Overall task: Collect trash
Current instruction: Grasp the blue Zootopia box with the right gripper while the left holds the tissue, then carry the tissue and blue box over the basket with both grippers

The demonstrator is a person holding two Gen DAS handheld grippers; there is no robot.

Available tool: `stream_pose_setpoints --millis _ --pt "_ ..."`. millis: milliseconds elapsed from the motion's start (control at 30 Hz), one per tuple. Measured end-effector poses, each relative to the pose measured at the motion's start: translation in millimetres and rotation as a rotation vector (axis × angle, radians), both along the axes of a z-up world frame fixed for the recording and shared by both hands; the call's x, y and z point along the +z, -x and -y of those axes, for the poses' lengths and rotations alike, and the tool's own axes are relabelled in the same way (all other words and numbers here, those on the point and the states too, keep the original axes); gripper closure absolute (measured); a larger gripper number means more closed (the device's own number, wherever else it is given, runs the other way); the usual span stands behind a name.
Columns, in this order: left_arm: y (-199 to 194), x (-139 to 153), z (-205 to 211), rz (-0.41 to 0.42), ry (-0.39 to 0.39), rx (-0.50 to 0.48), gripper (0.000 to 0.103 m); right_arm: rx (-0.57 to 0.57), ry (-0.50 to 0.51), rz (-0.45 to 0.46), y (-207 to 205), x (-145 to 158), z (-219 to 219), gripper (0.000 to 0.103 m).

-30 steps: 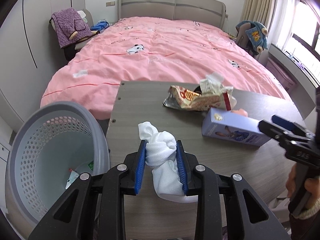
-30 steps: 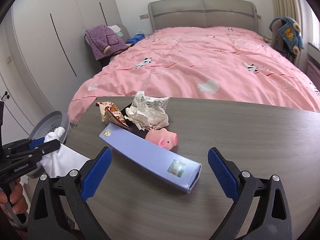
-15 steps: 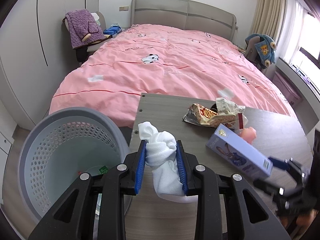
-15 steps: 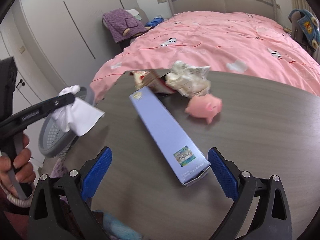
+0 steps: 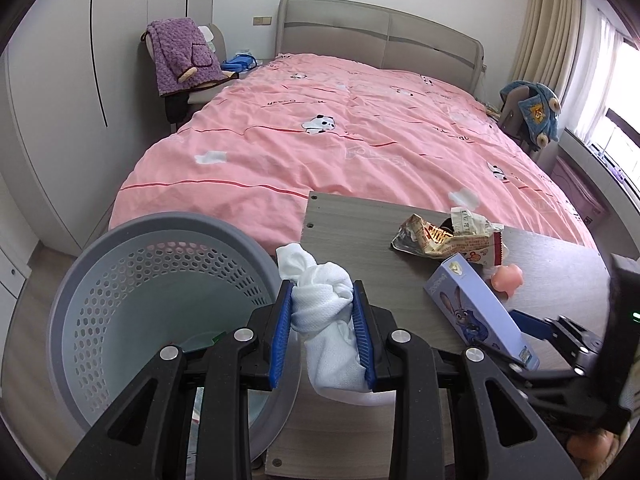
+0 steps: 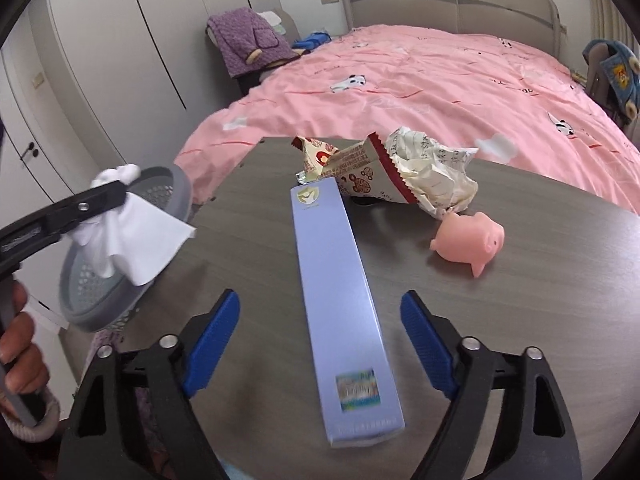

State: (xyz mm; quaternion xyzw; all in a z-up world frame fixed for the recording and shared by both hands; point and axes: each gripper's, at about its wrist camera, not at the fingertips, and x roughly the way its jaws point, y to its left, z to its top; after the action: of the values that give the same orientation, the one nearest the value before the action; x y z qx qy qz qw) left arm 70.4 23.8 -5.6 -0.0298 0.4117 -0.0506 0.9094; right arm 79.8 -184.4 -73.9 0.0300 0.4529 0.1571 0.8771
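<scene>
Your right gripper (image 6: 320, 336) jaws have just been closing, not yet touching the purple box (image 6: 340, 304) between them; it lies flat on the surface (image 6: 520, 320), long axis pointing away toward the bed (image 6: 420, 80). Your left gripper (image 5: 322, 332) clamps the white tissue (image 5: 324, 304).

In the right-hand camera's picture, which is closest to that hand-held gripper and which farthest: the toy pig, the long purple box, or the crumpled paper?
1. Long purple box: between the open jaws of the right hand-held gripper, which have just been closing.
2. Toy pig: farther back, to the right.
3. Crumpled paper: just behind the pig, toward the bed.
</scene>
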Motion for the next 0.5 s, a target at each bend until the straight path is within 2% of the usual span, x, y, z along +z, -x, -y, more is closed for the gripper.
stream_pose_setpoints --millis 33,67,100,133,167,200,500 --pt "0.8 0.2 -1.3 0.001 0.001 0.001 0.075 -0.001 0.014 -0.010 -3.3 -3.3 -2.1 0.029" --pt "1.3 0.5 -2.2 0.002 0.000 0.002 0.075 0.001 0.025 -0.024 -6.0 -6.3 -4.1 0.036" --pt "2.1 0.9 -3.3 0.005 -0.001 0.005 0.074 0.003 0.031 -0.033 -6.6 -8.5 -4.5 0.046" --pt "2.4 1.3 -5.0 0.006 -0.001 0.007 0.075 0.002 0.044 -0.041 -7.4 -10.4 -6.1 0.051" --pt "2.6 1.0 -6.7 0.006 0.000 0.008 0.075 0.001 0.052 -0.047 -7.9 -11.9 -7.6 0.064" --pt "2.7 0.4 -6.1 0.004 0.000 0.009 0.075 0.000 0.051 -0.046 -7.0 -11.9 -7.9 0.069" --pt "4.7 -1.2 -12.1 -0.005 0.014 0.002 0.075 -0.020 -0.003 -0.027 15.9 -0.7 -14.5 0.070"
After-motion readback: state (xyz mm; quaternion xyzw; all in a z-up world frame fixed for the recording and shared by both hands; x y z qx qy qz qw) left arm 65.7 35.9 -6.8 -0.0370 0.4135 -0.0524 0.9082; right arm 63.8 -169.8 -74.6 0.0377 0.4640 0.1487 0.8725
